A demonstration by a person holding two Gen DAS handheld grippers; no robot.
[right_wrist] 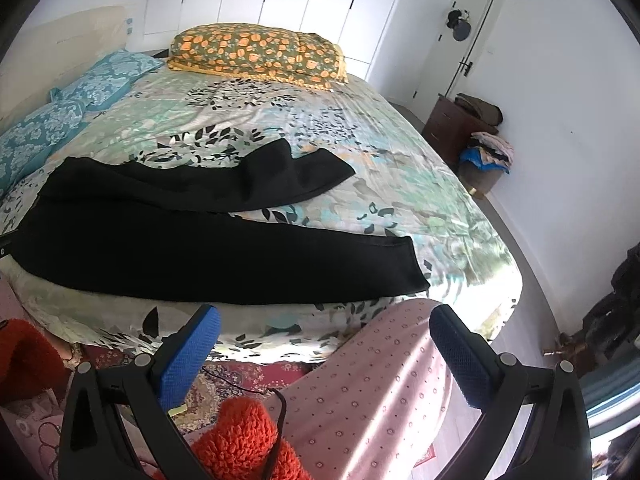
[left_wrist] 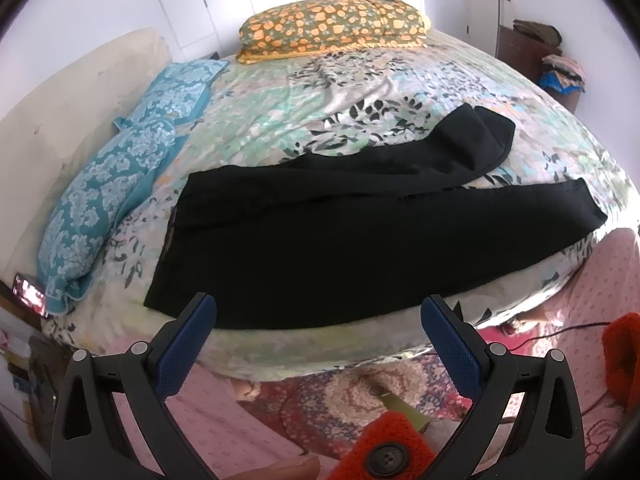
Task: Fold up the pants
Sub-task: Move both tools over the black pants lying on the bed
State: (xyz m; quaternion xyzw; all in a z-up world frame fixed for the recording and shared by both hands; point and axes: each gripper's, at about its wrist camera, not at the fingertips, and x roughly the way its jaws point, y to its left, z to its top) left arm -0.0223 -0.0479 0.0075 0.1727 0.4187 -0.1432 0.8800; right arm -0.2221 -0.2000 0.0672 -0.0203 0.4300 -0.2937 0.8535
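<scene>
Pants [left_wrist: 360, 248] lie flat on the bed [left_wrist: 360, 80], legs apart, ready for folding; your left claw [left_wrist: 320, 316] and right claw [right_wrist: 324, 320] hover spread, empty.

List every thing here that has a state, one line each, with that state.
black pants: unfolded, spread flat on the bed, legs apart, far leg's end creased over.
left gripper: open, empty, short of the bed edge.
right gripper: open, empty, short of the bed edge.
orange floral pillow: lying flat at the bed's far side.
blue pillows: lying along the headboard side.
door: shut.
</scene>
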